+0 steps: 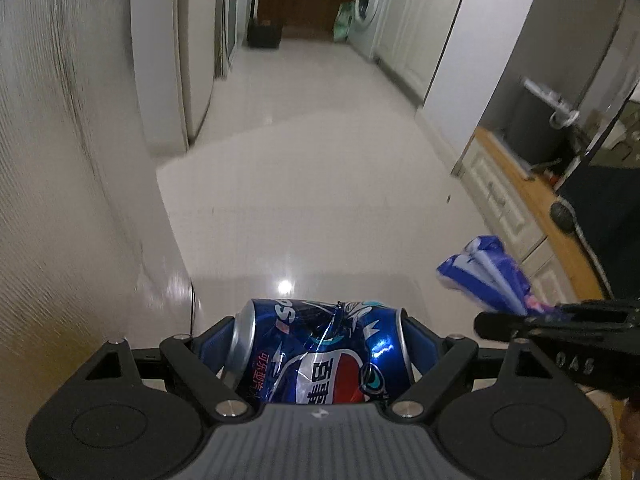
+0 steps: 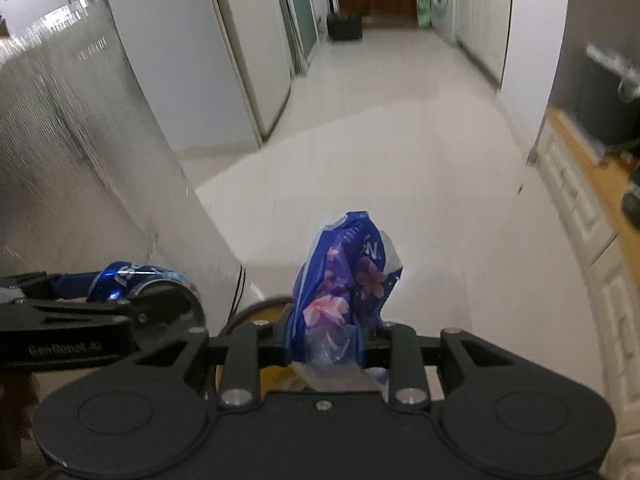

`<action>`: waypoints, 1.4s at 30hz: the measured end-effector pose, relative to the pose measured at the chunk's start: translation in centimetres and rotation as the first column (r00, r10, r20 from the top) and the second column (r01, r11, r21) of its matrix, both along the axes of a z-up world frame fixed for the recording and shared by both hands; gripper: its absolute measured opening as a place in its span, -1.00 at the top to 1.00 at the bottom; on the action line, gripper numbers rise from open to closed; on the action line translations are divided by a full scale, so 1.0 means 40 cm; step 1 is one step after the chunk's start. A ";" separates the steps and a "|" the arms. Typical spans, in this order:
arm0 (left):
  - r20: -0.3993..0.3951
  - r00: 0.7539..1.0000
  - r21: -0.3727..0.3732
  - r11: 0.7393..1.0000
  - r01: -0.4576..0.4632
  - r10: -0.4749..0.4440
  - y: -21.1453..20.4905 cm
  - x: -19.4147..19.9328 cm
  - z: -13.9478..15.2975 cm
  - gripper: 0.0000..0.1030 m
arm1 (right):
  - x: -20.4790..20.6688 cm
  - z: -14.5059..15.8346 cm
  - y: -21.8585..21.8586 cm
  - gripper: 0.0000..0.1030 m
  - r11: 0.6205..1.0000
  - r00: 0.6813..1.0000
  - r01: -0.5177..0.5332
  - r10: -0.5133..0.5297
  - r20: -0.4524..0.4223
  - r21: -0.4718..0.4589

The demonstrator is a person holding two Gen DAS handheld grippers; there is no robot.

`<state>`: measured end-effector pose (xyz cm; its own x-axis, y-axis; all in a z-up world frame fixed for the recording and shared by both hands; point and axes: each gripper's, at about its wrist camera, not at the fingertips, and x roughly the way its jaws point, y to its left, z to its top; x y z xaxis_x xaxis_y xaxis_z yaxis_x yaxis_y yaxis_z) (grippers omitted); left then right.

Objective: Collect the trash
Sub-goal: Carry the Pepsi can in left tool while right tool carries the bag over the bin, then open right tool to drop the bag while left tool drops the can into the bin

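Trash is getting carried rn: left fingers (image 1: pixel 324 344) clamping crushed Pepsi can (image 1: pixel 320 356), right fingers (image 2: pixel 324 340) pinching blue floral wrapper (image 2: pixel 344 280), both over floor (image 1: pixel 320 184). Pickup's done imo; binning's left, no bin showing.

A white glossy floor (image 1: pixel 320 184) is being shown; a black crate (image 1: pixel 264 33) and a green bag (image 1: pixel 343 22) are being borne at its far end.
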<state>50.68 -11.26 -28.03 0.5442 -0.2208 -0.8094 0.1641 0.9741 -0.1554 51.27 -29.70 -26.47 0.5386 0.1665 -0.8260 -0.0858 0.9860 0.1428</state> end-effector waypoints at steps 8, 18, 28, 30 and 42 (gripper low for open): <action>-0.123 0.992 -0.002 1.000 -0.027 0.027 0.038 0.035 -0.190 -0.69 | 0.022 -0.186 0.053 0.43 0.997 0.987 -0.068 0.064 -0.148 -0.022; -0.160 0.983 -0.046 0.994 -0.097 0.089 0.096 0.060 -0.303 -0.69 | 0.033 -0.422 0.055 0.35 0.988 0.947 0.096 -0.054 -0.316 0.119; -0.148 0.984 -0.173 0.976 -0.128 0.103 0.115 0.092 -0.347 -0.69 | 0.032 -0.525 0.090 -0.58 0.993 0.935 0.057 -0.018 -0.353 0.100; -0.150 0.984 -0.189 0.974 -0.127 0.099 0.104 0.101 -0.355 -0.69 | 0.018 -0.527 0.087 -0.64 0.995 0.936 0.031 0.005 -0.351 0.095; -0.136 0.989 -0.195 0.978 -0.075 0.049 0.039 0.147 -0.380 -0.75 | 0.004 -0.513 0.033 -1.00 0.998 0.947 -0.045 0.056 -0.315 0.041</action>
<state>56.56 -9.69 -43.22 0.4549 -0.3540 -0.8171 0.0701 0.9290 -0.3635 51.43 -28.38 -46.99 0.2407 0.2168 -0.9461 -0.0801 0.9758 0.2033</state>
